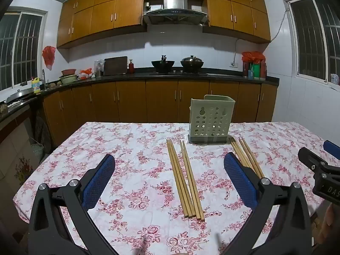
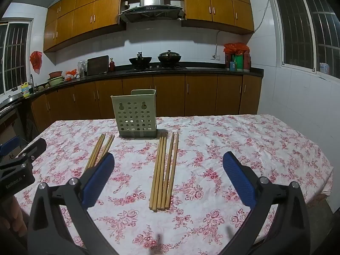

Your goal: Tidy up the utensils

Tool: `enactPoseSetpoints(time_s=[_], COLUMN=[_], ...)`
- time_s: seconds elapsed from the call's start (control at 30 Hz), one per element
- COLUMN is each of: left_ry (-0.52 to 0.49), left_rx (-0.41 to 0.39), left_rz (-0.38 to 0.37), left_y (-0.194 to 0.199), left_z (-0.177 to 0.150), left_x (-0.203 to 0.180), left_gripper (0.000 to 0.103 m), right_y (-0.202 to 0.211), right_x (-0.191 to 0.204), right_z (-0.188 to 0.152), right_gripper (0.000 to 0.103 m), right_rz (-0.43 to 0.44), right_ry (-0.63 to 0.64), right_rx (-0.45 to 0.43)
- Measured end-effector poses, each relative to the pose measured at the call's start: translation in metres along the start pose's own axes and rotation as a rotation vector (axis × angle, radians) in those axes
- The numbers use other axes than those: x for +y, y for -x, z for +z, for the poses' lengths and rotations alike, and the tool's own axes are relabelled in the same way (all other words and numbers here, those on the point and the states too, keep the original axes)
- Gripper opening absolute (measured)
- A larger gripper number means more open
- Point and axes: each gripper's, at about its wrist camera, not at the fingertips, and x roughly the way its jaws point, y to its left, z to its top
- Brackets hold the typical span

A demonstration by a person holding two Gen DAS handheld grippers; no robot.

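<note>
A pale green perforated utensil holder (image 1: pixel 211 120) (image 2: pixel 136 114) stands upright on the flowered tablecloth. Two bunches of wooden chopsticks lie flat in front of it. The left bunch (image 1: pixel 184 178) (image 2: pixel 99 150) lies between my left gripper's fingers. The right bunch (image 1: pixel 246 156) (image 2: pixel 164 172) lies between my right gripper's fingers. My left gripper (image 1: pixel 170 165) is open and empty above the table; it also shows at the left edge of the right wrist view (image 2: pixel 19 159). My right gripper (image 2: pixel 169 163) is open and empty; part of it shows at the right edge of the left wrist view (image 1: pixel 318 165).
The table (image 1: pixel 127 148) (image 2: pixel 255 148) has edges at left, right and far side. Behind it run kitchen counters with two woks (image 1: pixel 176 63), bottles and bowls. Windows are on both side walls.
</note>
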Motion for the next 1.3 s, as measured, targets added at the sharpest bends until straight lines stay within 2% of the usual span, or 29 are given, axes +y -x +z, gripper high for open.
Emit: enactPoseSetpoints(time_s=[1.3], left_ry=[-0.003], left_rx=[0.006], left_rz=[0.002], left_y=[-0.0003], left_z=[0.0000], left_x=[-0.0002], left_gripper=[0.101], right_y=[-0.0023], right_x=[-0.0015], right_z=[-0.0009], right_gripper=[0.099], right_rz=[0.002], right_ry=[-0.005], right_rx=[0.006])
